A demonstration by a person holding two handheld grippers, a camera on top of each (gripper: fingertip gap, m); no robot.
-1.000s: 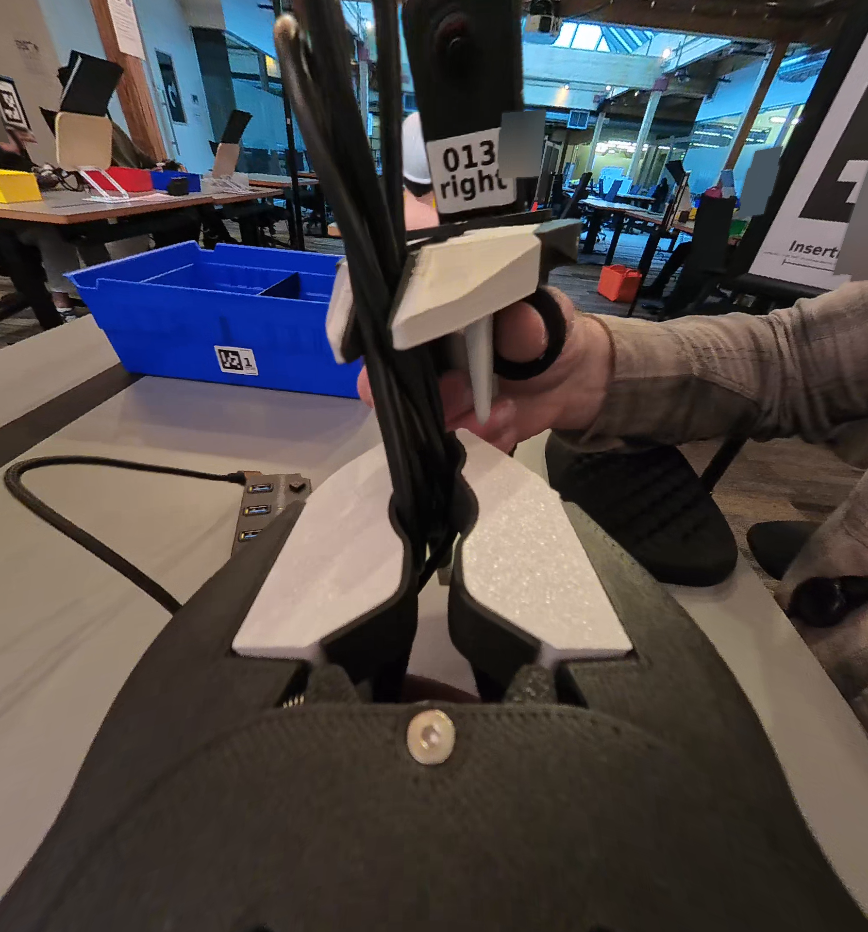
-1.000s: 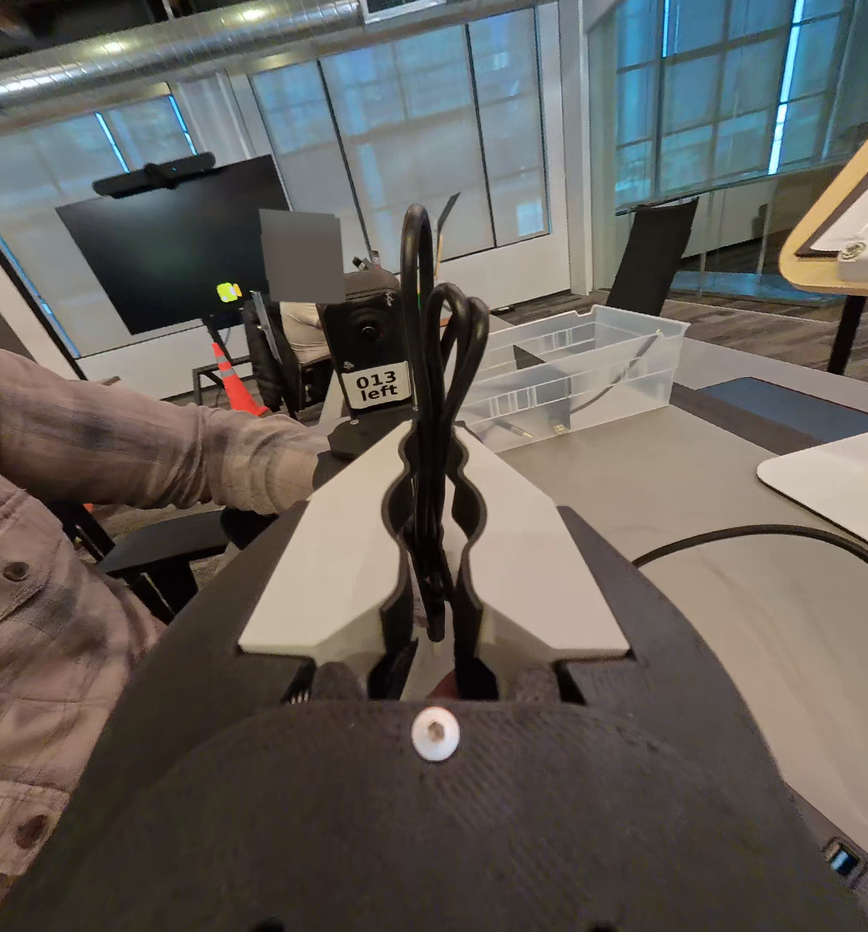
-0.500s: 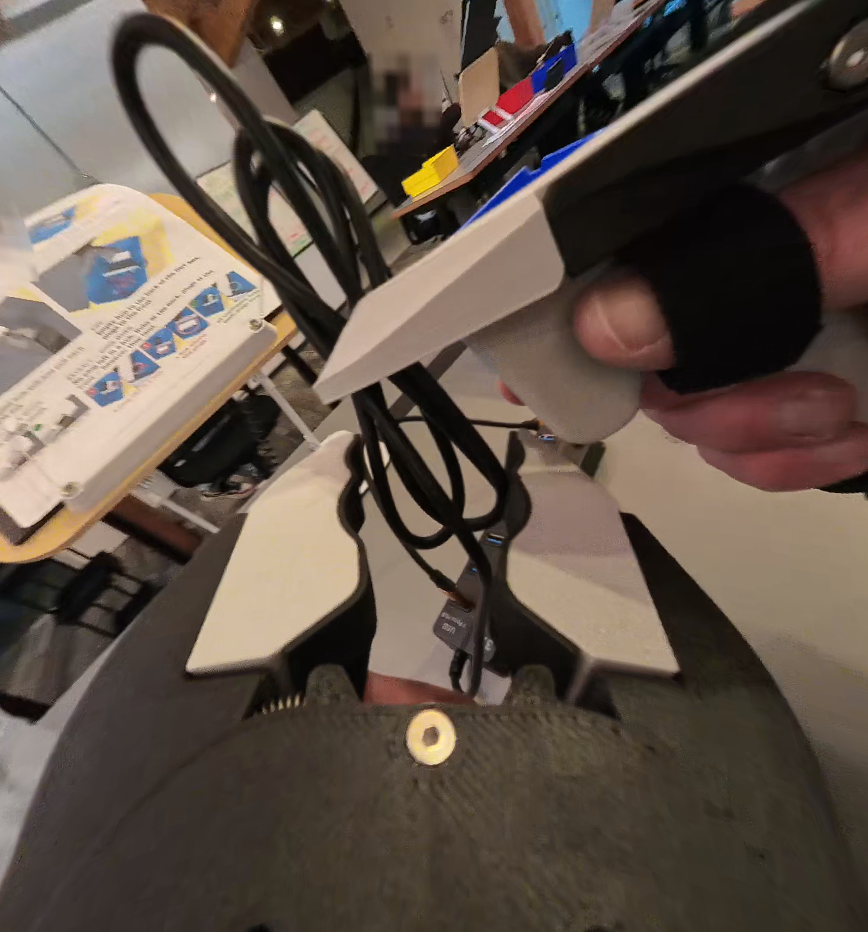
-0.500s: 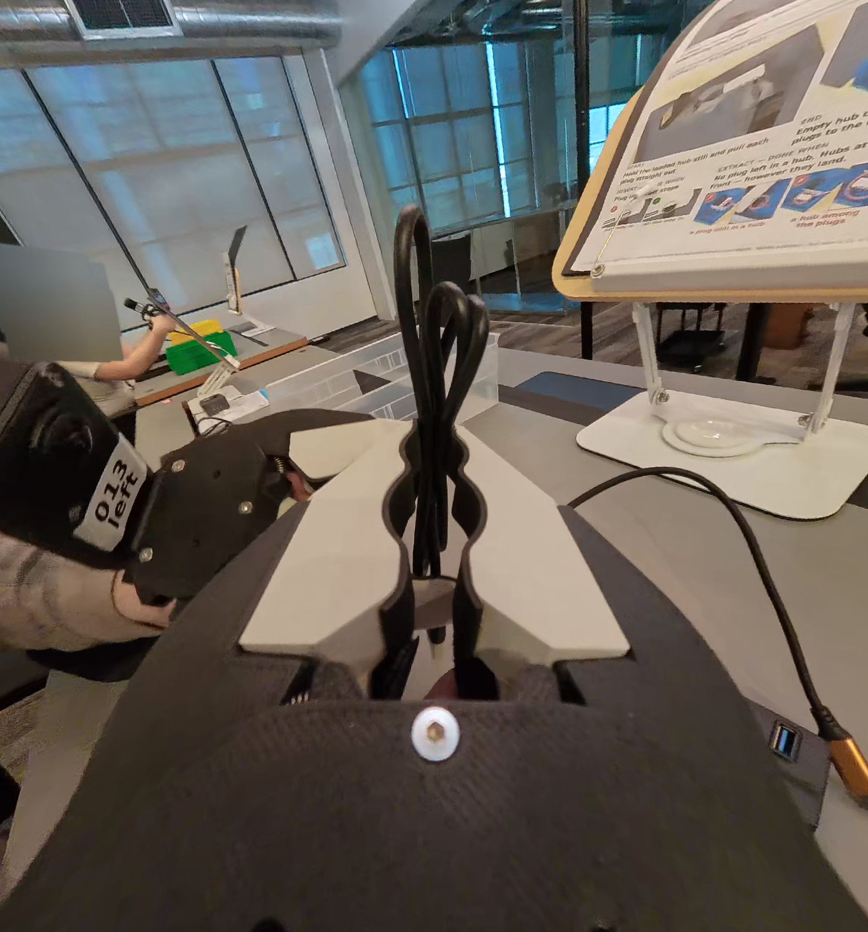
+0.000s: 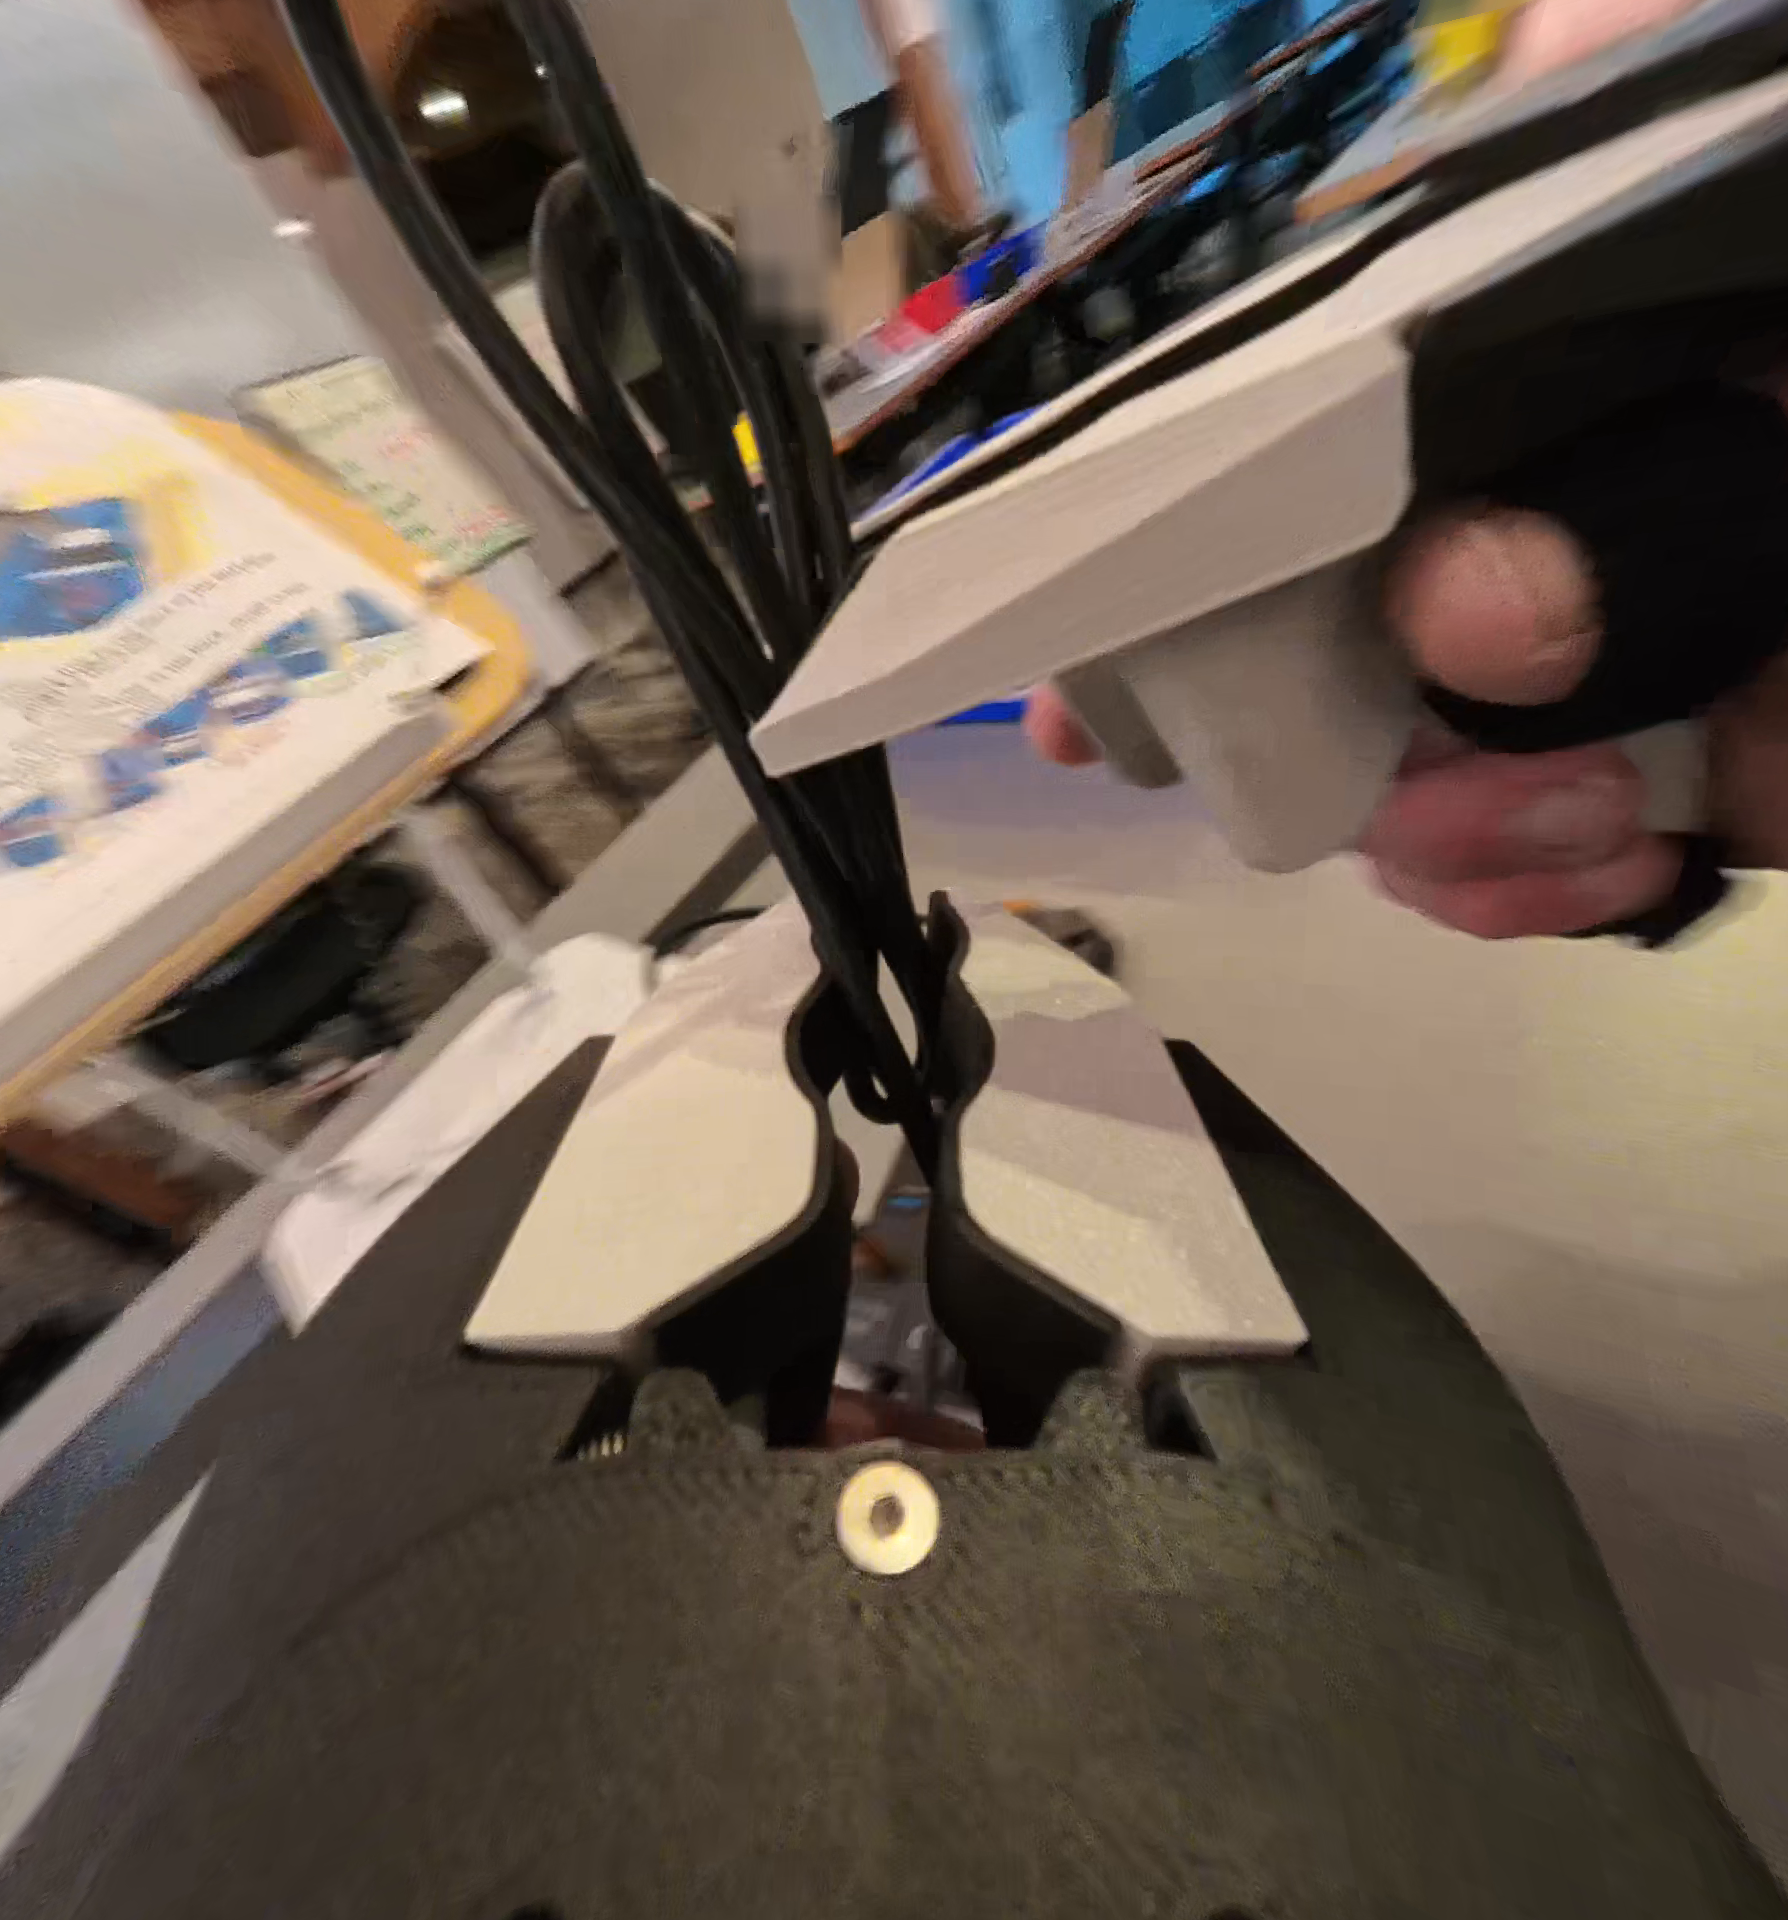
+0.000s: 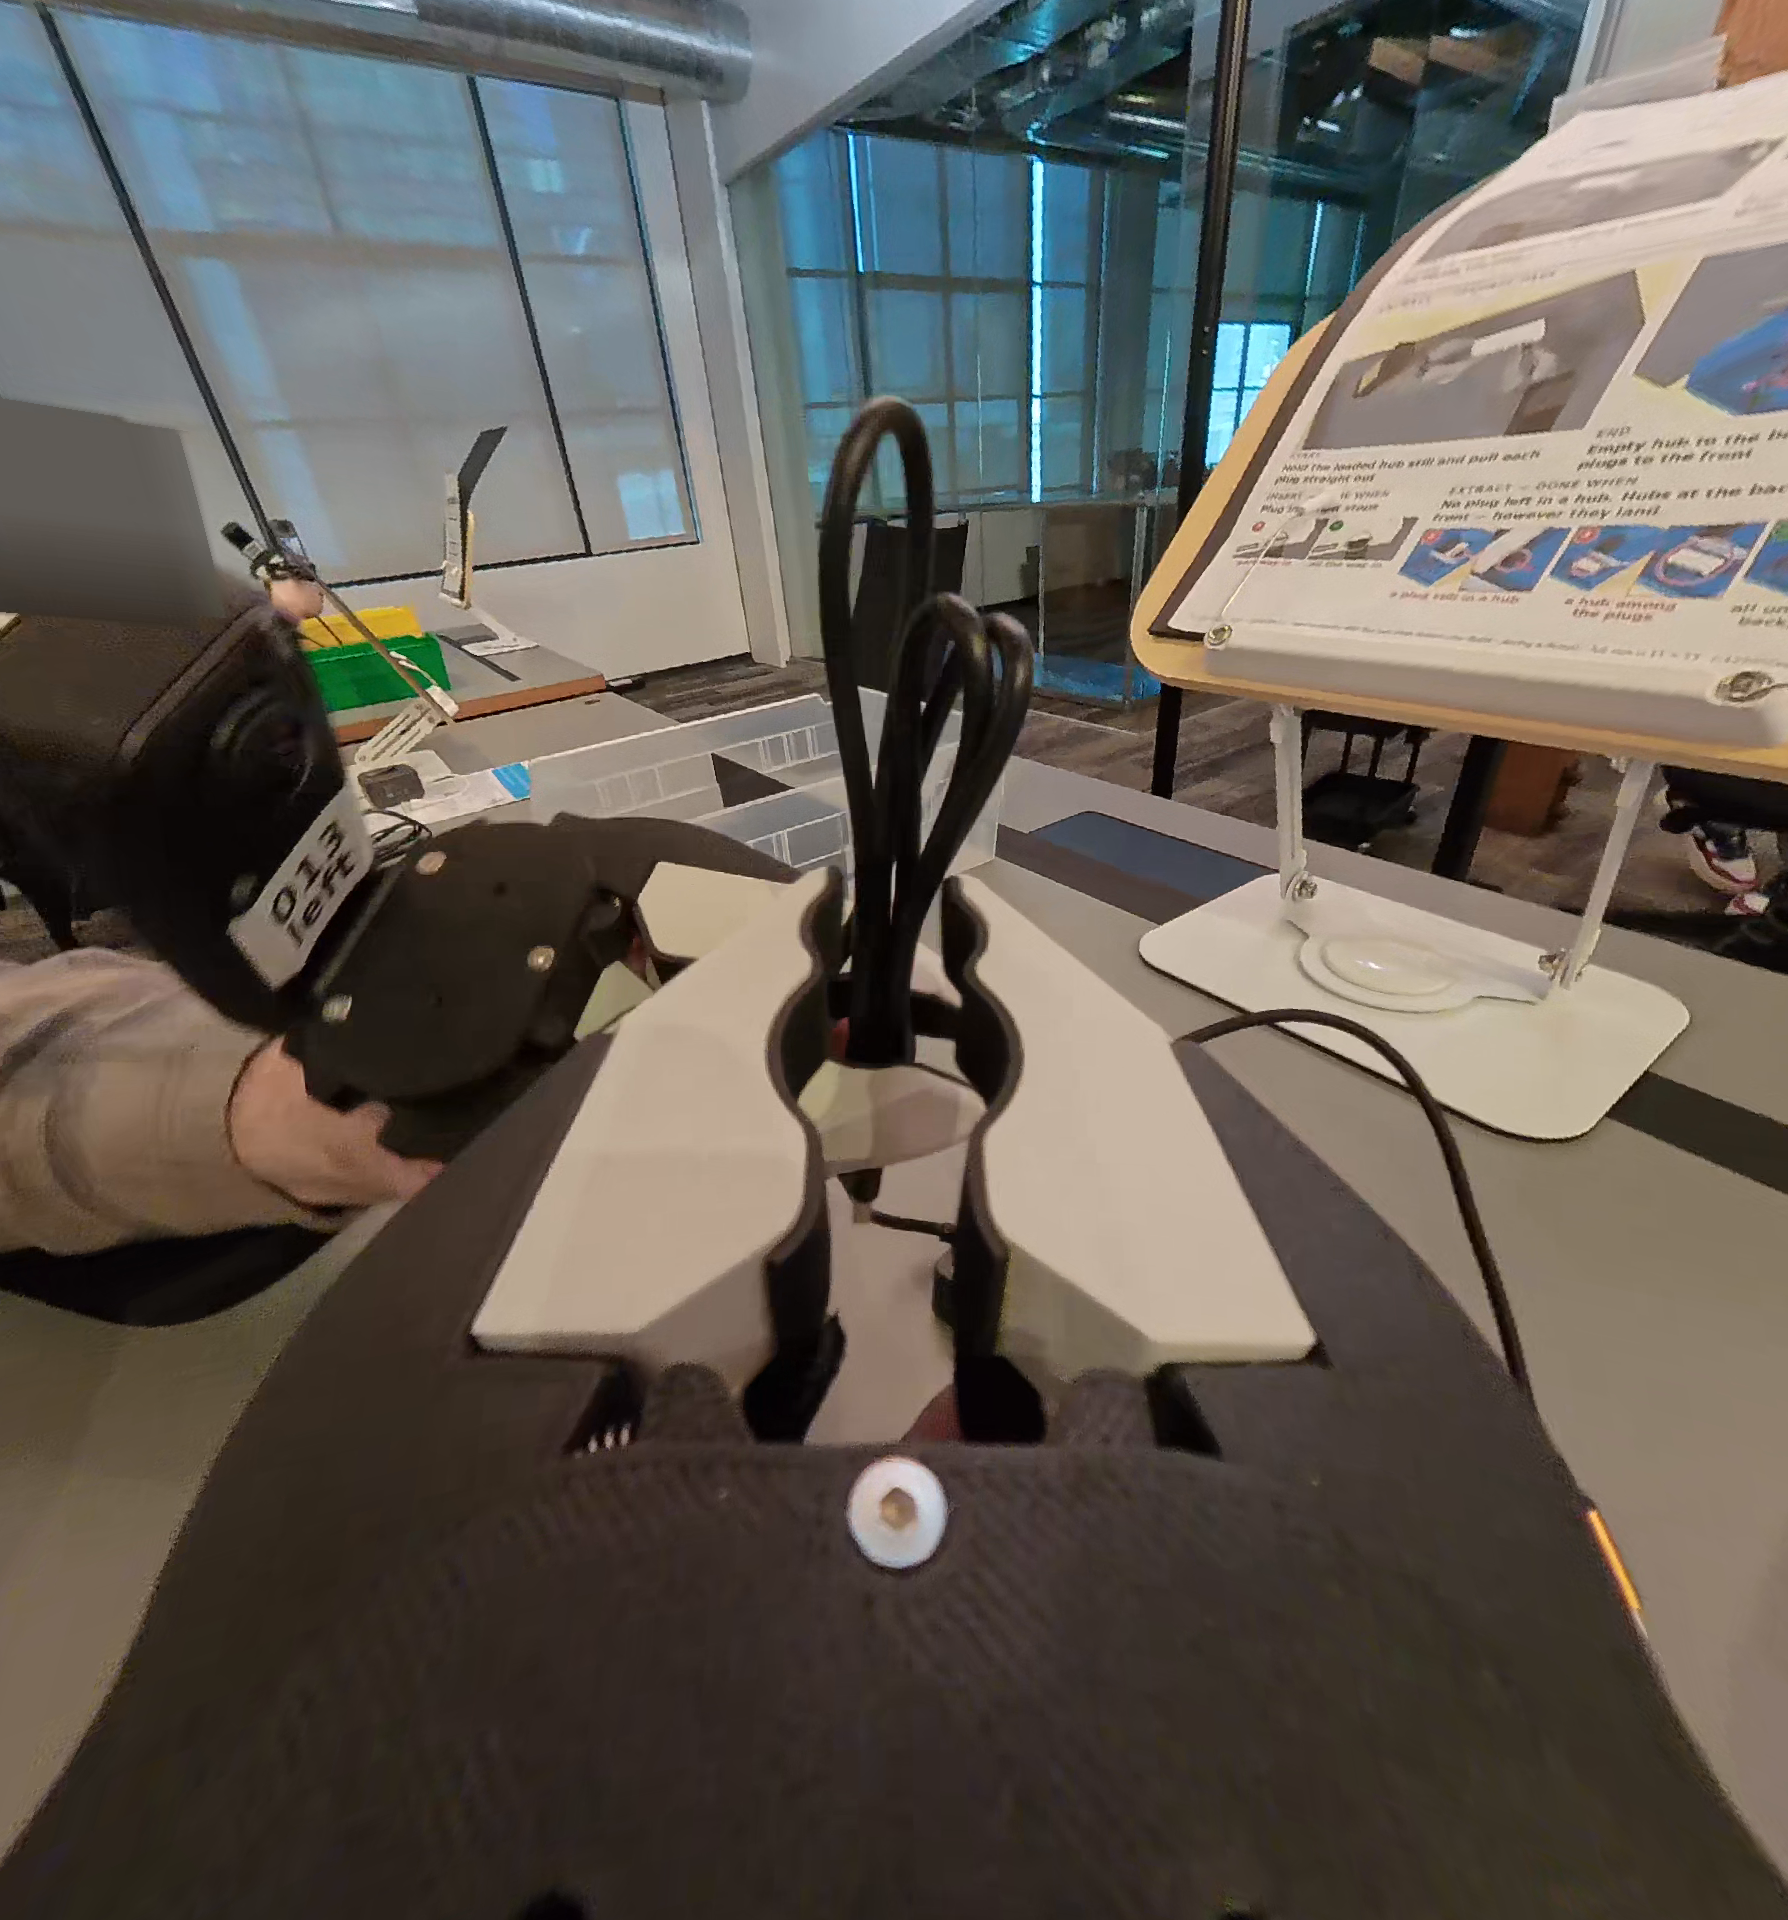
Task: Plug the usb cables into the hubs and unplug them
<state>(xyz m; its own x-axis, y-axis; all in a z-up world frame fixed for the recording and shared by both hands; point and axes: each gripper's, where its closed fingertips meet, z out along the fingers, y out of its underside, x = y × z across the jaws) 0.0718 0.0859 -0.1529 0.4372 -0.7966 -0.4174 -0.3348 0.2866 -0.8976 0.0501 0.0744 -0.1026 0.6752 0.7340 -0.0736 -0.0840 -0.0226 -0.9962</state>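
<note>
A bundle of looped black USB cable [image 5: 661, 520] stands upright between both grippers. My left gripper [image 5: 885, 925] is shut on its lower part; this view is blurred. The right gripper's white finger [image 5: 1077, 582], held by a hand, crosses just above, and the cable runs behind it. In the right wrist view my right gripper [image 6: 892, 888] holds the bundle [image 6: 869, 675] between its fingertips, with the loops rising above. The left gripper's body [image 6: 454, 956] comes in from the left, and one of its fingers [image 6: 900, 1117] shows under my jaws. No hub shows clearly.
A thin black cable [image 6: 1430, 1122] lies on the grey table [image 6: 1700, 1299] and ends at an orange plug [image 6: 1609, 1584] by the right edge. A white document stand [image 6: 1420, 997] with an instruction sheet is at the back right. A clear plastic bin [image 6: 682, 769] is behind.
The left gripper was open around the cable half a second ago and is now shut on it, just under the right gripper. Both views have swung toward the document stand.
</note>
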